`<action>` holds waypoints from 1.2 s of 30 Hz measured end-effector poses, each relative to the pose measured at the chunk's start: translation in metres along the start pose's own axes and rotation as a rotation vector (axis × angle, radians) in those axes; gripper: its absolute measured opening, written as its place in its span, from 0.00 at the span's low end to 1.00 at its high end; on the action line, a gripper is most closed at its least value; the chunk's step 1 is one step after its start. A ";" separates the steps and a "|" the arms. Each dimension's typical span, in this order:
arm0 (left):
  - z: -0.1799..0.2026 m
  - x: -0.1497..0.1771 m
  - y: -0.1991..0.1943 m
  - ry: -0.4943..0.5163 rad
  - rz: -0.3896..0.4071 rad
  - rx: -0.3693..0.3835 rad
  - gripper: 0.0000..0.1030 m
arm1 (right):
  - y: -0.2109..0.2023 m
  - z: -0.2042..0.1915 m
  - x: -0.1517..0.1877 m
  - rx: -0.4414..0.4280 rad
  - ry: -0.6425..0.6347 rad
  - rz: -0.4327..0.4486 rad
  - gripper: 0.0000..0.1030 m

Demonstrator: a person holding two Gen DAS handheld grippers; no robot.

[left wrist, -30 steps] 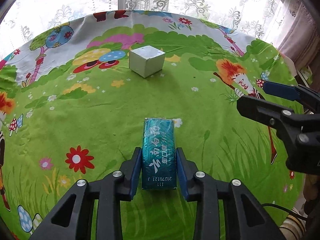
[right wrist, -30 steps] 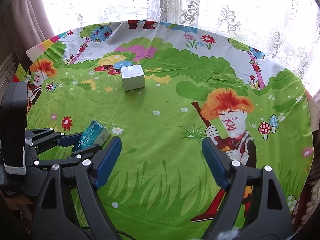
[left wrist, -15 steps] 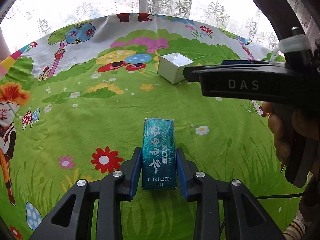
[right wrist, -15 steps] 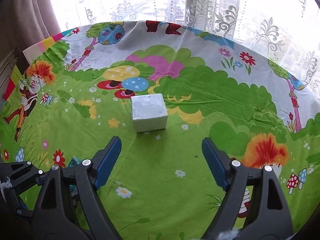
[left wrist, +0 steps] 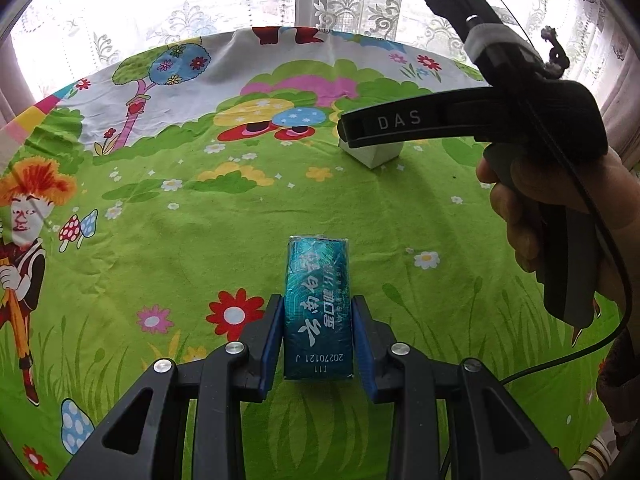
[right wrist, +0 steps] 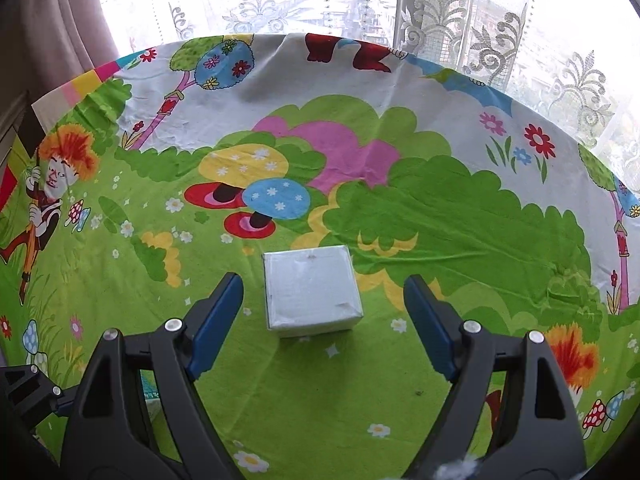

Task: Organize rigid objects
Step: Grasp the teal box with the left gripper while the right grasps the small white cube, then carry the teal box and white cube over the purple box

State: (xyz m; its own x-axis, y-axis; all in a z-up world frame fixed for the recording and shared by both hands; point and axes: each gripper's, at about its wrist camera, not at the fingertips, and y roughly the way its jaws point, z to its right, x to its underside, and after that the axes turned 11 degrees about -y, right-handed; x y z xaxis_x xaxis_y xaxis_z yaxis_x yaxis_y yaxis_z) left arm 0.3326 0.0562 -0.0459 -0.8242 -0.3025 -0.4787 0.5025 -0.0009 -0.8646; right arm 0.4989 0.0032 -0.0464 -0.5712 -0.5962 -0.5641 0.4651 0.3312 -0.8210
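My left gripper (left wrist: 318,312) is shut on a teal box (left wrist: 318,312) with white print, held lengthwise between the blue pads just above the cloth. A white cube-shaped box (right wrist: 312,290) sits on the green part of the cloth. My right gripper (right wrist: 322,300) is open, its blue pads either side of the white box with gaps on both sides. In the left wrist view the right gripper's body (left wrist: 460,120) hides most of the white box (left wrist: 372,156).
A round table carries a cartoon-print cloth (right wrist: 460,220) with trees, flowers and mushrooms. Lace curtains (right wrist: 480,20) hang behind the far edge. A brown drape (right wrist: 48,32) is at the left. The left gripper's frame (right wrist: 28,396) shows low left in the right wrist view.
My right gripper has moved forward across the table to the white box, which now lies between its open pads. My left gripper still holds the teal box and has drifted slightly.
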 end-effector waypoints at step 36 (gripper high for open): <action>-0.075 0.070 -0.134 -0.154 0.111 -0.077 0.33 | -0.184 -0.113 0.070 -0.092 0.038 0.074 0.48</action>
State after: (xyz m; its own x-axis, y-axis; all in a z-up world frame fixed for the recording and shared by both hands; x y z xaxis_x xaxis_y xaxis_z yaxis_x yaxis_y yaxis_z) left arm 0.1876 0.1064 0.0252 -0.7123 -0.4385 -0.5481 0.5620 0.1115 -0.8196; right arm 0.2970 -0.0174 0.0552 -0.5638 -0.5403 -0.6247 0.4438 0.4397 -0.7809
